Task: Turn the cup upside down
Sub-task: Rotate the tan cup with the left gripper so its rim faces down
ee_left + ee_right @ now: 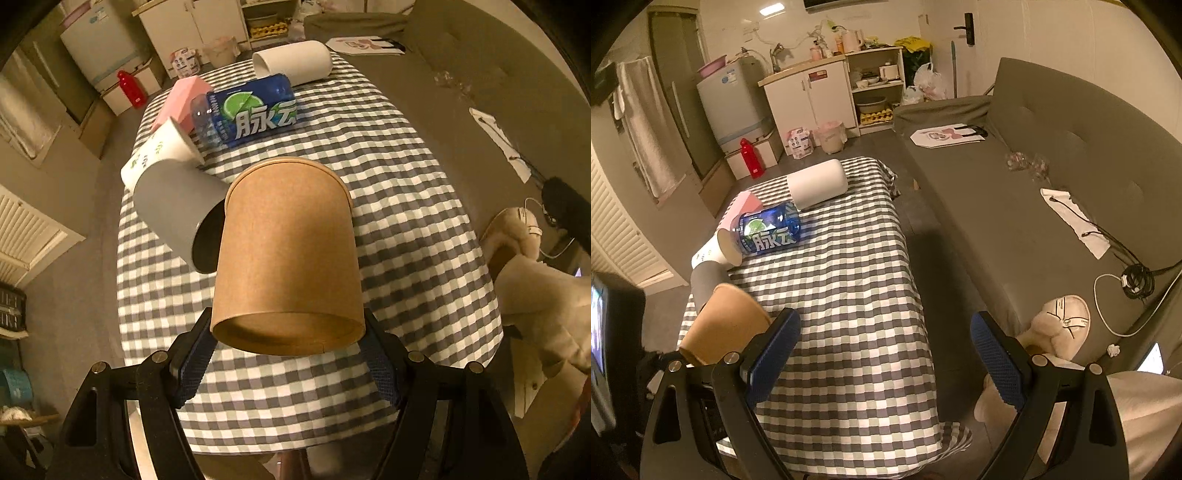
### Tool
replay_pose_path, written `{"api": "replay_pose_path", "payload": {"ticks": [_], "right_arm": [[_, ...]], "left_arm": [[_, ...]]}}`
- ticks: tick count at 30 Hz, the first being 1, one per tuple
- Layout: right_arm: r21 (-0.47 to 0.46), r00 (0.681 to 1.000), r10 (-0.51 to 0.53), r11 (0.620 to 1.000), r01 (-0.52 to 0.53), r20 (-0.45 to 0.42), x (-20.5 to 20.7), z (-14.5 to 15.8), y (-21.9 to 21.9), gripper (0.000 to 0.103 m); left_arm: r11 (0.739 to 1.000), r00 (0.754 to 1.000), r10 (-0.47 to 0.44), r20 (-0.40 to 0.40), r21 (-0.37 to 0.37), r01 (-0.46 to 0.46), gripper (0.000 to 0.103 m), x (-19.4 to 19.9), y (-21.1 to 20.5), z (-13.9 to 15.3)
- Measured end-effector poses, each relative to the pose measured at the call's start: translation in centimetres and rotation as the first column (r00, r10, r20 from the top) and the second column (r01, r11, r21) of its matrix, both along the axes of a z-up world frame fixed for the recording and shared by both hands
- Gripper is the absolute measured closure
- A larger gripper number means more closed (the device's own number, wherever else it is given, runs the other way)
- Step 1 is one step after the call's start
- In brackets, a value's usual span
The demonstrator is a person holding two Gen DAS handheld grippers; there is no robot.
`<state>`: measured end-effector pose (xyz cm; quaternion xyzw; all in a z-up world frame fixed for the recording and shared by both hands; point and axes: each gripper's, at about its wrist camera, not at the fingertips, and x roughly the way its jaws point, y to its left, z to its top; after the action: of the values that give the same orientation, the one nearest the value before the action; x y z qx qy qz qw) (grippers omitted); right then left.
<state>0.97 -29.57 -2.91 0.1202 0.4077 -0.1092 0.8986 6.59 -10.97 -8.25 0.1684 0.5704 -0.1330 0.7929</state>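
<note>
A brown paper cup (288, 254) is held by my left gripper (288, 343), whose blue-padded fingers (194, 365) clamp its base end. The cup points away from me over the checked table (388, 206), its rimmed mouth at the far end and its recessed bottom facing the camera. In the right wrist view the same cup (726, 325) shows at the lower left, tilted. My right gripper (886, 354) is open and empty above the table's near part.
A grey cup (173, 210) lies on its side just left of the brown cup. Behind it lie a white printed cup (159, 151), a blue bottle (255, 110), a pink box (181, 101) and a white cylinder (295, 61). A sofa (1015, 206) runs along the right.
</note>
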Motion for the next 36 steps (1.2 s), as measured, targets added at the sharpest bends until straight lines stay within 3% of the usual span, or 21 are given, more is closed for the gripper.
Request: {"api": "replay_pose_path", "payload": {"ticks": [4, 9, 12, 17, 21, 28, 33, 36], "right_arm": [[0.013, 1.0, -0.001, 1.0, 0.001, -0.011, 0.2, -0.3, 0.0, 0.009], [0.045, 1.0, -0.003, 0.999, 0.004, -0.012, 0.3, -0.3, -0.3, 0.009], [0.067, 1.0, -0.009, 0.998, 0.01, -0.014, 0.4, -0.2, -0.6, 0.009], [0.089, 1.0, -0.02, 0.996, 0.022, -0.021, 0.5, -0.4, -1.0, 0.009], [0.104, 0.999, -0.032, 0.994, 0.035, -0.023, 0.4, -0.5, -1.5, 0.009], [0.107, 0.998, -0.051, 0.993, 0.054, -0.028, 0.3, -0.6, -2.1, 0.009], [0.084, 0.999, -0.042, 0.996, 0.043, -0.009, 0.3, -0.3, -1.6, 0.009], [0.05, 0.999, -0.03, 0.998, 0.029, 0.017, 0.1, 0.2, -0.9, 0.009]], "left_arm": [[0.994, 0.996, -0.084, -0.017, 0.062, 0.085, 0.027, -0.5, -0.7, 0.6], [0.983, 0.98, -0.131, -0.153, 0.108, 0.148, 0.027, -1.1, -0.2, 0.3], [0.971, 0.968, -0.16, -0.195, 0.143, 0.19, 0.027, -1.1, -0.8, 0.1], [0.958, 0.961, -0.197, -0.192, 0.169, 0.231, 0.027, 0.6, -2.5, 0.0], [0.962, 0.963, -0.199, -0.18, 0.151, 0.227, 0.027, 2.3, -3.8, 0.2], [0.976, 0.979, -0.202, -0.027, 0.073, 0.204, 0.025, 2.9, -3.8, 0.2], [0.975, 0.968, -0.22, 0.121, 0.061, 0.214, 0.025, 1.5, -2.6, 0.4], [0.984, 0.969, -0.175, 0.174, 0.017, 0.175, 0.018, 0.7, -1.0, 1.2]]}}
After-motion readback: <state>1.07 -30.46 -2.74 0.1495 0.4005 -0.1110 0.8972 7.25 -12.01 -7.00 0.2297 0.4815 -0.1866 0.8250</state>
